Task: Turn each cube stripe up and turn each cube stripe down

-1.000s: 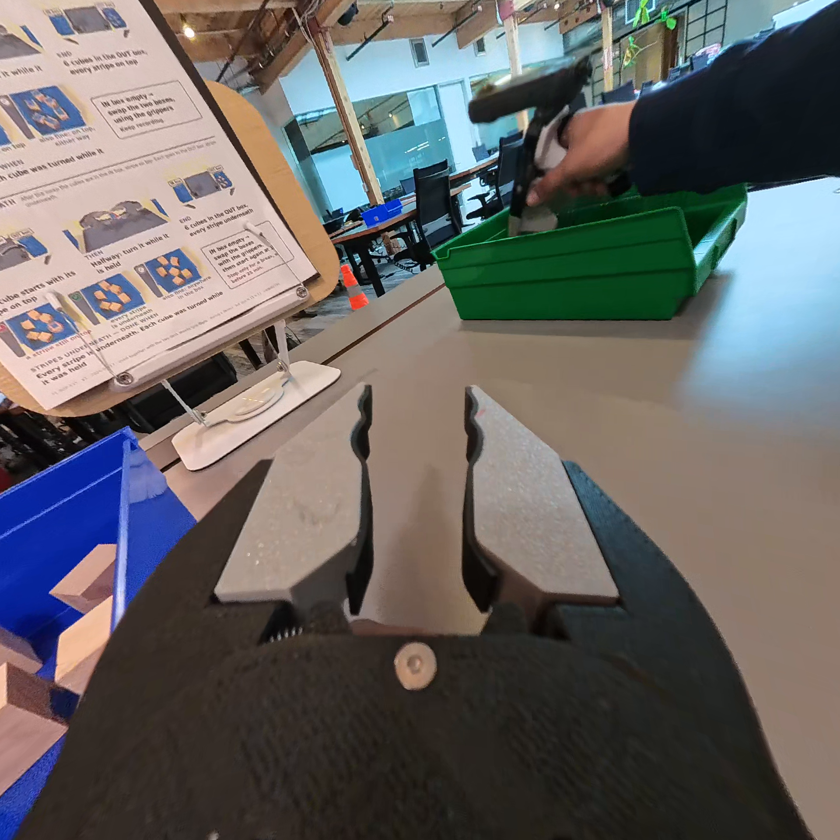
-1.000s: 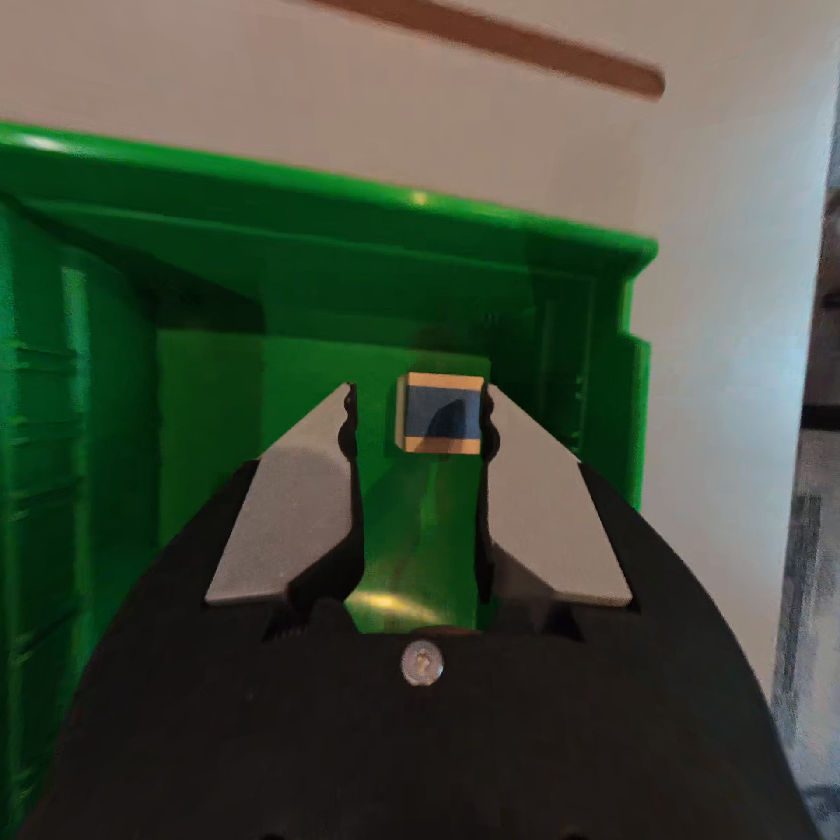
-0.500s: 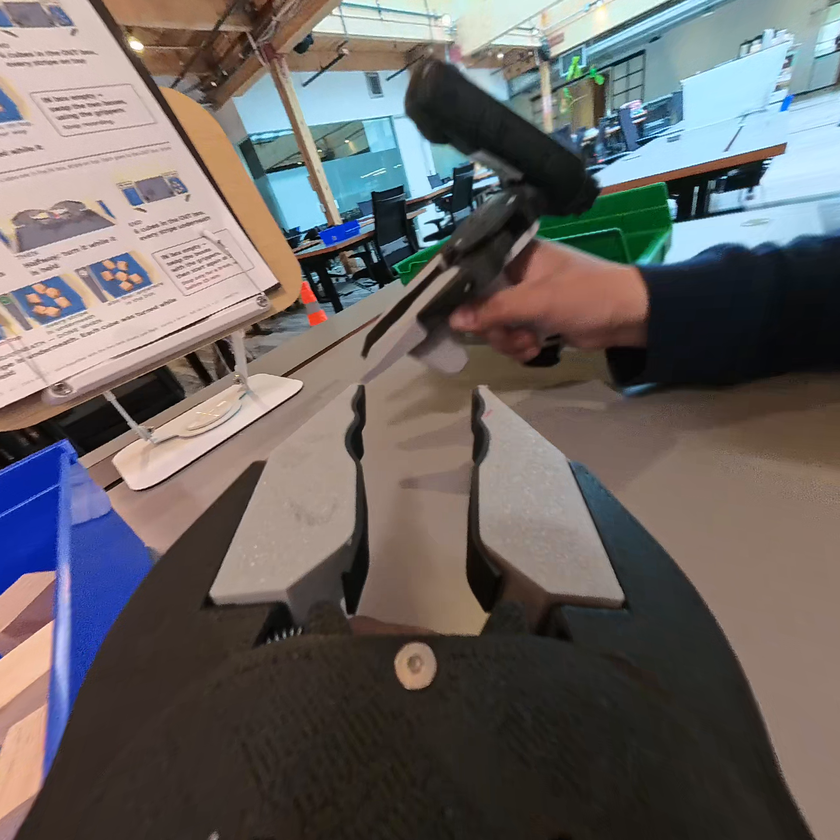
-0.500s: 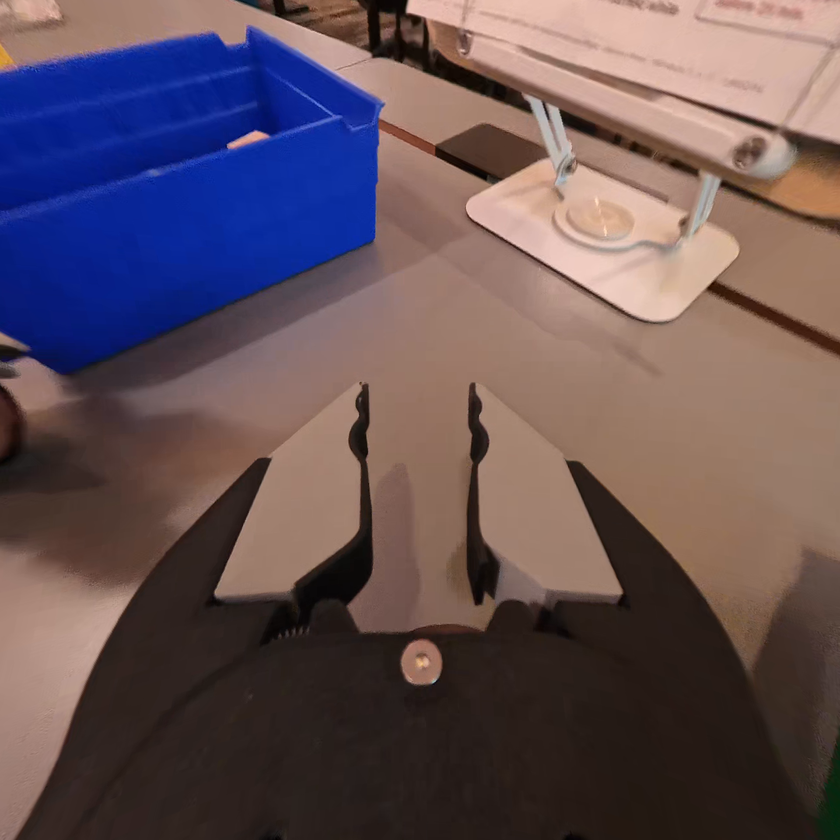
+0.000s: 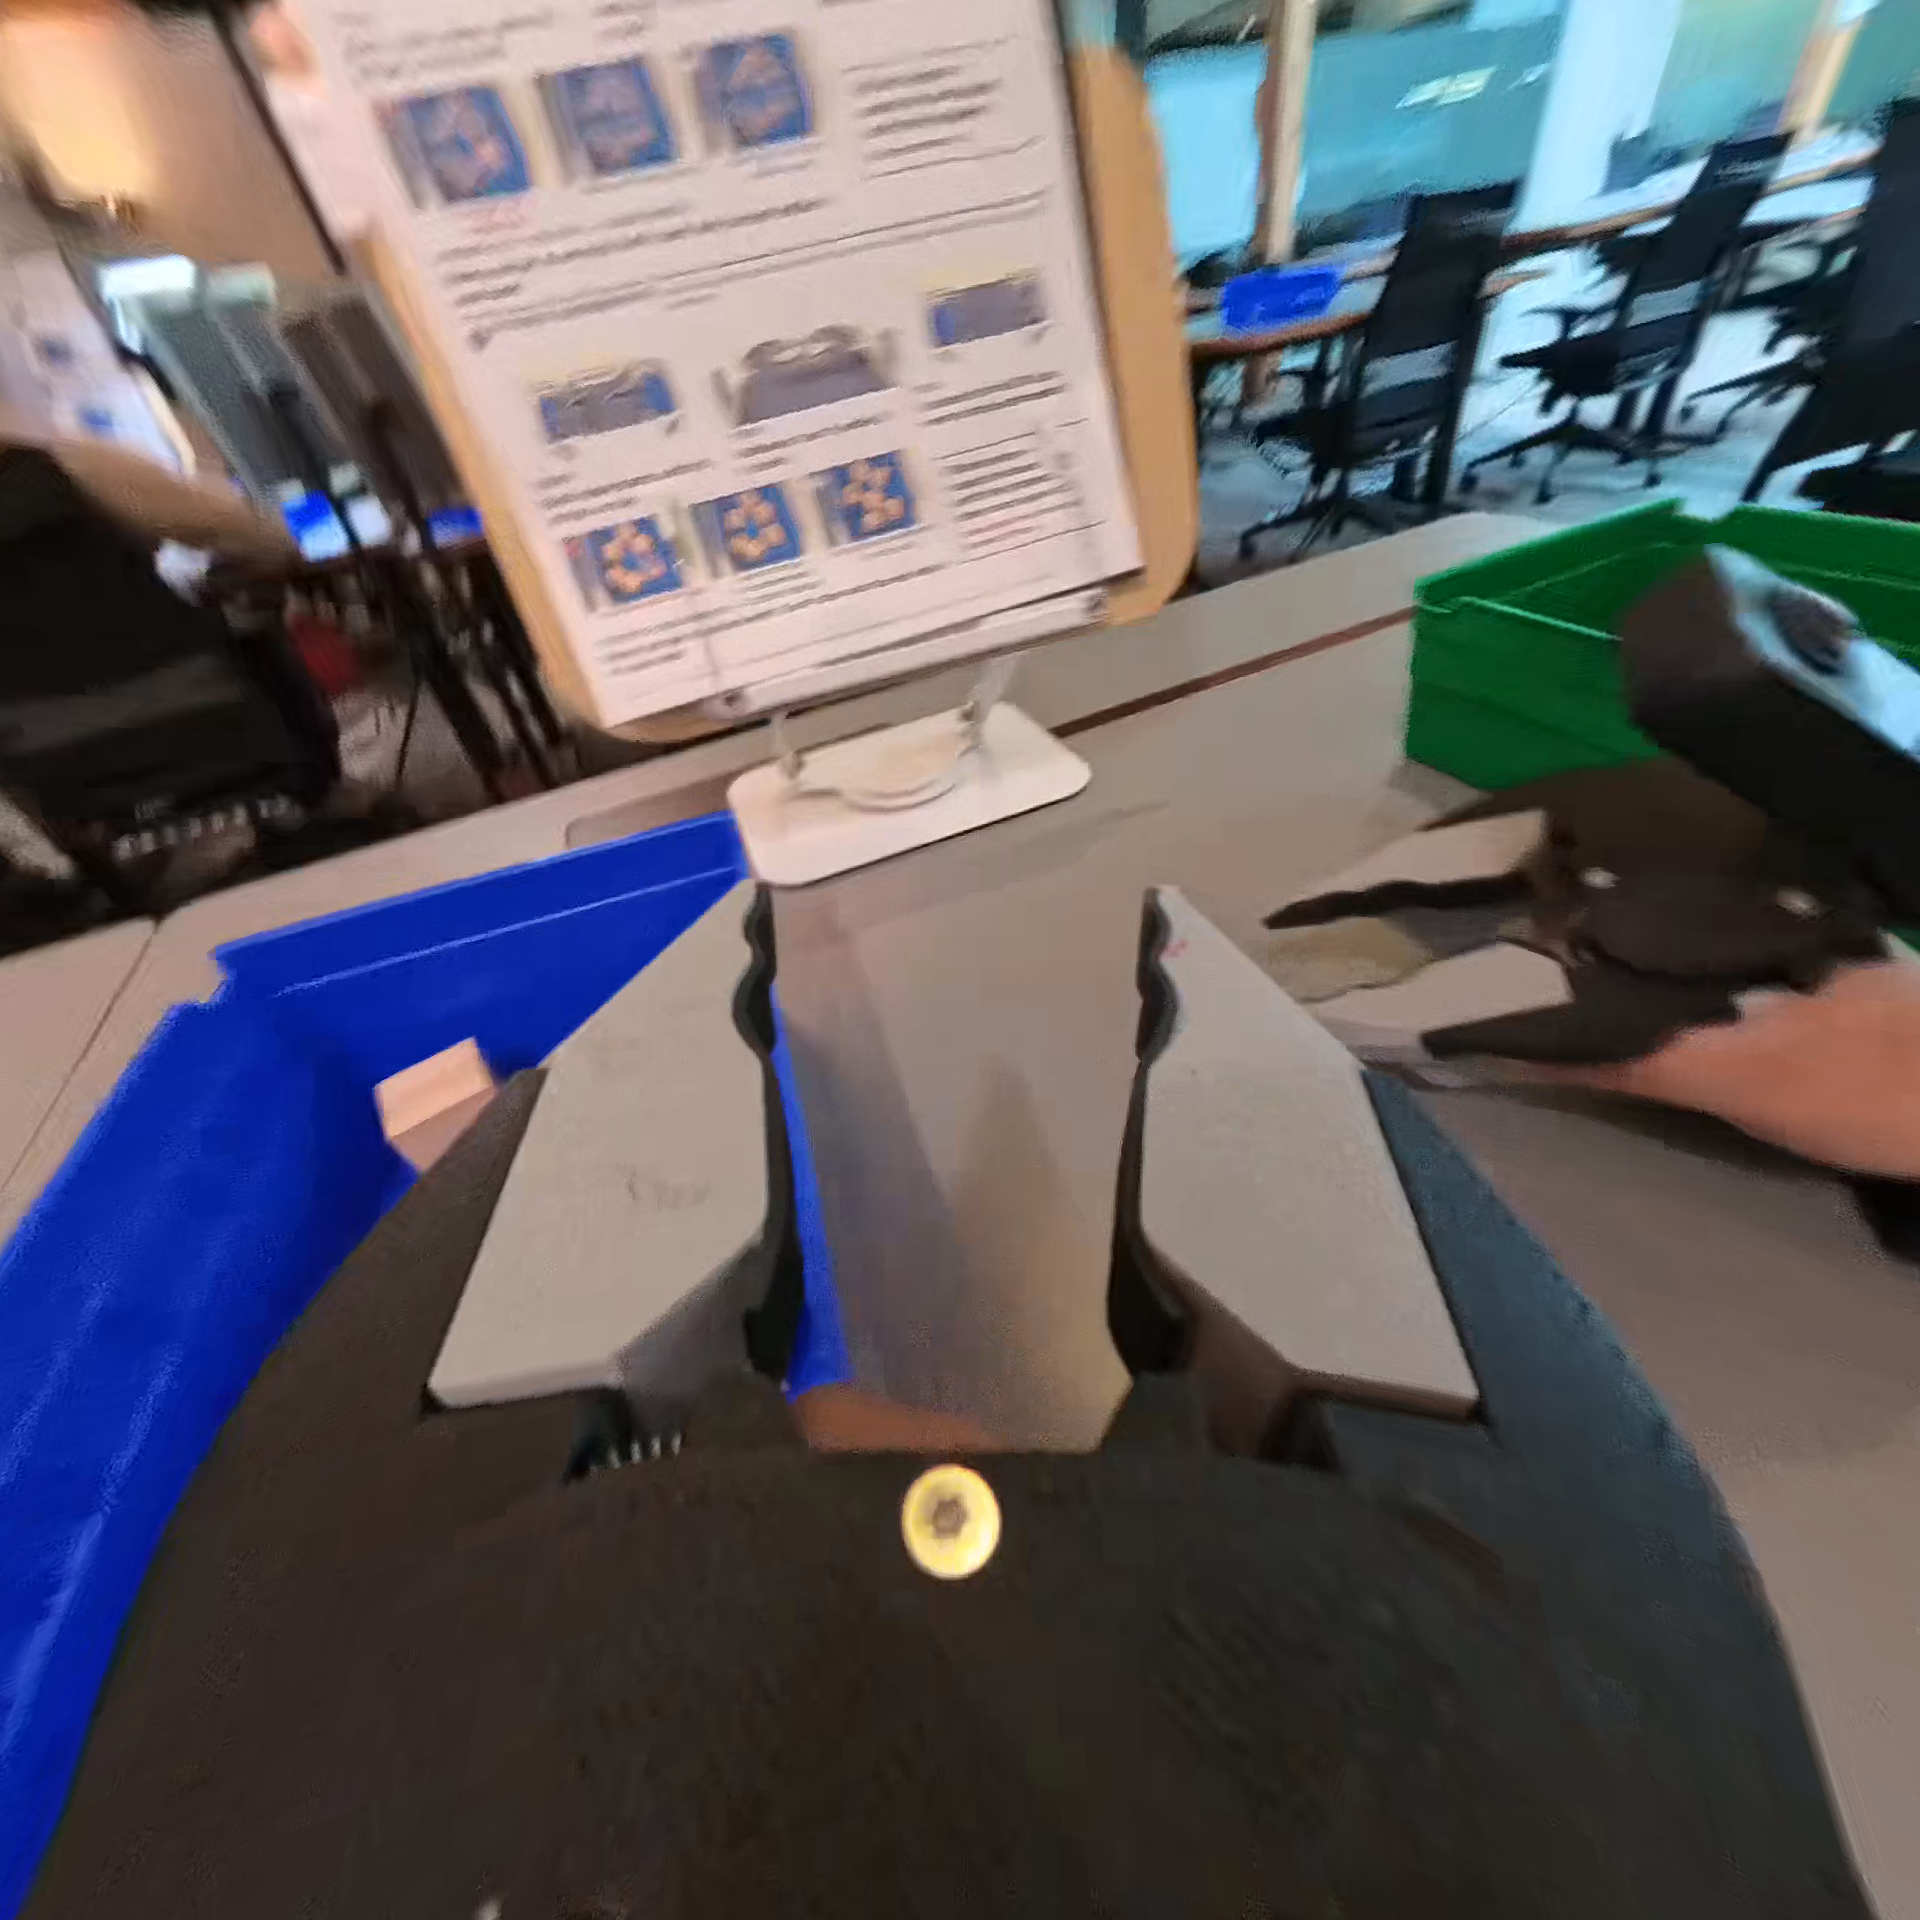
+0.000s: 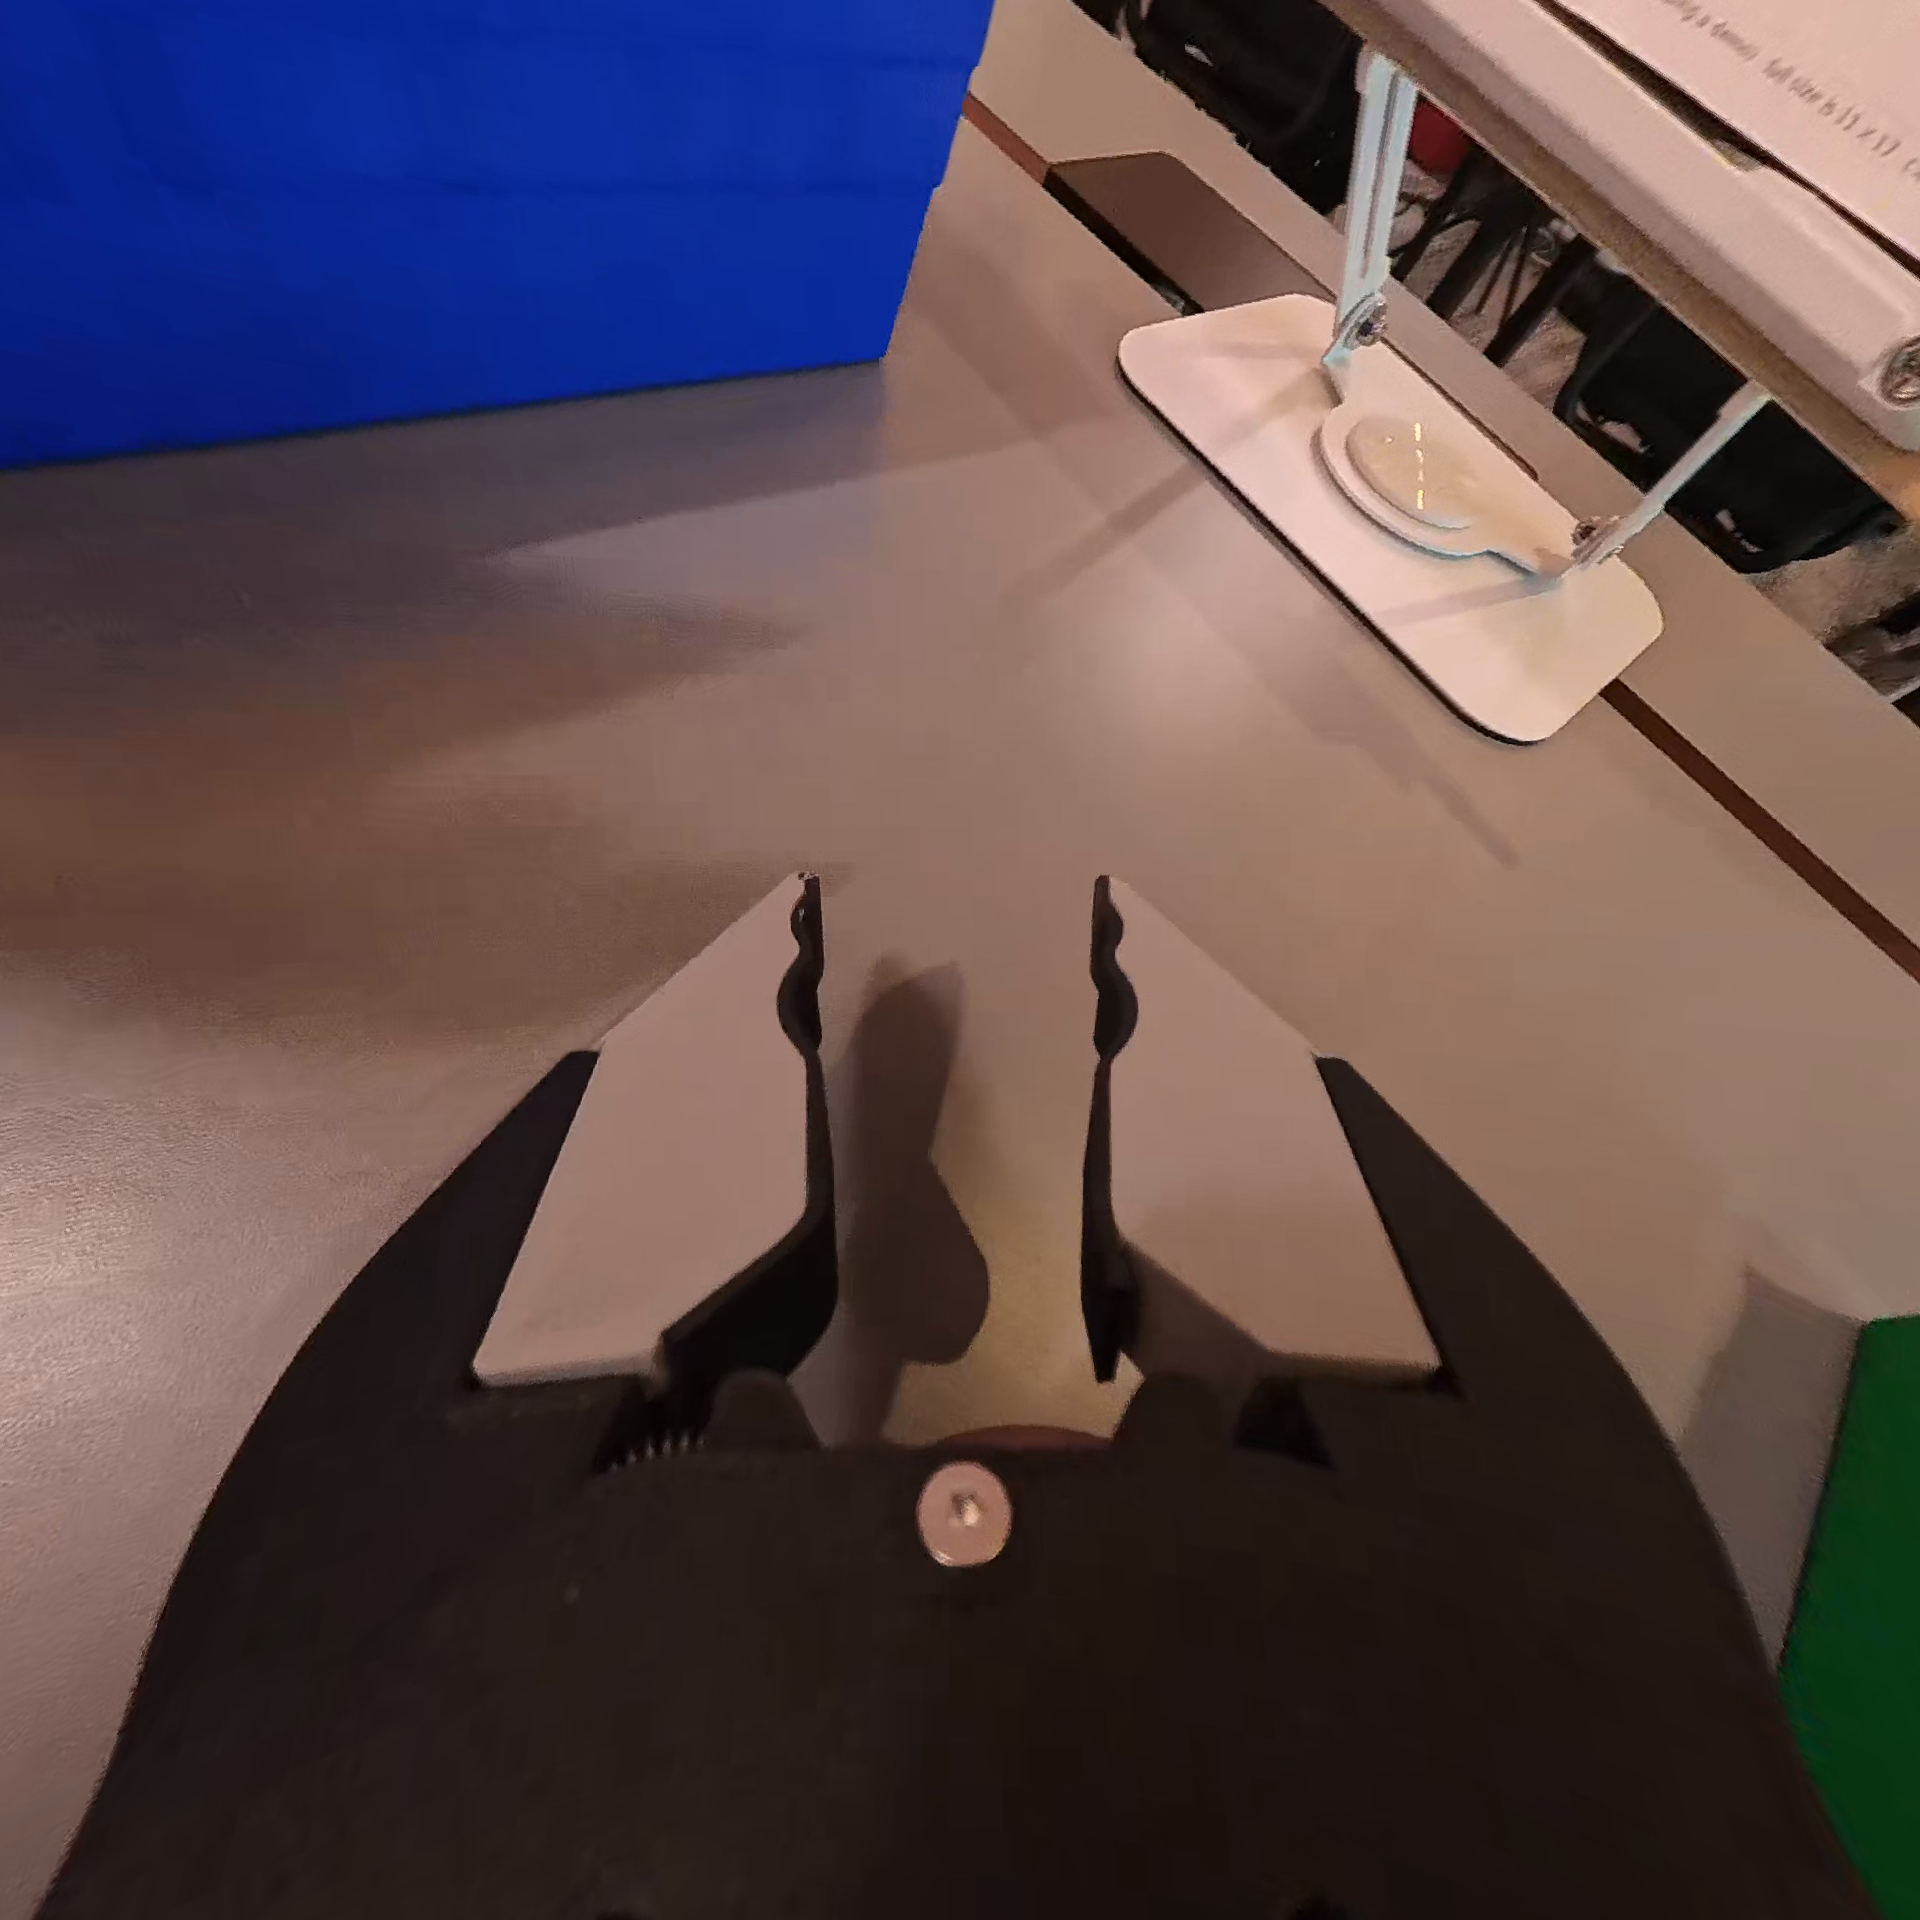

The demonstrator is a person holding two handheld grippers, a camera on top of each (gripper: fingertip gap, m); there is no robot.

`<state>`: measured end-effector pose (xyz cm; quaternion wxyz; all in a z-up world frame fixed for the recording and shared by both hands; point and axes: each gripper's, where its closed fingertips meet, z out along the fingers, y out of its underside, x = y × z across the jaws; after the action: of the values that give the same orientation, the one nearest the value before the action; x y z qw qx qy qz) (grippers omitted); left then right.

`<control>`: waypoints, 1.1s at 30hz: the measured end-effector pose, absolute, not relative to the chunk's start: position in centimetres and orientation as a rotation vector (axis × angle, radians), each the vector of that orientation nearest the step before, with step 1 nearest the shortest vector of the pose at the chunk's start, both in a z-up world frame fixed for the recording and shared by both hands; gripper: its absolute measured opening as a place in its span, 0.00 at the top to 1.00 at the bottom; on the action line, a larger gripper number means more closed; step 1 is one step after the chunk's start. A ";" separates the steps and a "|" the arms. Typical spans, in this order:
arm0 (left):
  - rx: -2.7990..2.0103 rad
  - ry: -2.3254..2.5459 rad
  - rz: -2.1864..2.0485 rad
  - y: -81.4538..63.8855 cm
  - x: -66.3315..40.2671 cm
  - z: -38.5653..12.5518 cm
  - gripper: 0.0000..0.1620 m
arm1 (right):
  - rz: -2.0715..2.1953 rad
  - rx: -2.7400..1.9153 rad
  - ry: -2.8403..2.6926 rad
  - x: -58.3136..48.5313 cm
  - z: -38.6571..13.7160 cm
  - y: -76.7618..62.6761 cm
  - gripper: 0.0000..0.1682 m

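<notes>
My left gripper (image 5: 954, 914) is open and empty, over the right wall of the blue bin (image 5: 208, 1143). One wooden cube (image 5: 431, 1091) shows inside the bin, its stripe not visible. My right gripper (image 6: 956, 894) is open and empty, low over the grey table (image 6: 935, 675) between the two bins. It also shows at the right of the left wrist view (image 5: 1351, 925), held by a hand. The blue bin's outer wall (image 6: 468, 208) fills the top left of the right wrist view. The green bin (image 5: 1517, 665) stands at the right; its contents are hidden.
An instruction sheet on a board (image 5: 748, 343) stands on a white base (image 5: 914, 790) at the back of the table, and the base shows in the right wrist view (image 6: 1392, 520). Office chairs and desks lie beyond. A green bin edge (image 6: 1860, 1610) is at lower right.
My right gripper left the green bin, where a striped cube lay, and came down low over the table by the blue bin. My left gripper swung left over the blue bin and opened wider.
</notes>
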<state>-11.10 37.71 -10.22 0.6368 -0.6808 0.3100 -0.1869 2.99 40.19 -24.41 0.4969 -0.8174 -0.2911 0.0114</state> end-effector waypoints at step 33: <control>-1.261 1.347 -0.632 37.6 -8.6 -9.7 0.71 | 1.213 -1.751 -0.769 -4.5 -17.9 32.8 0.66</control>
<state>-8.65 37.63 -9.69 0.5610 -0.5351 0.5718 -0.2681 -4.50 32.84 -17.86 0.4244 -0.7001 -0.3074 0.4850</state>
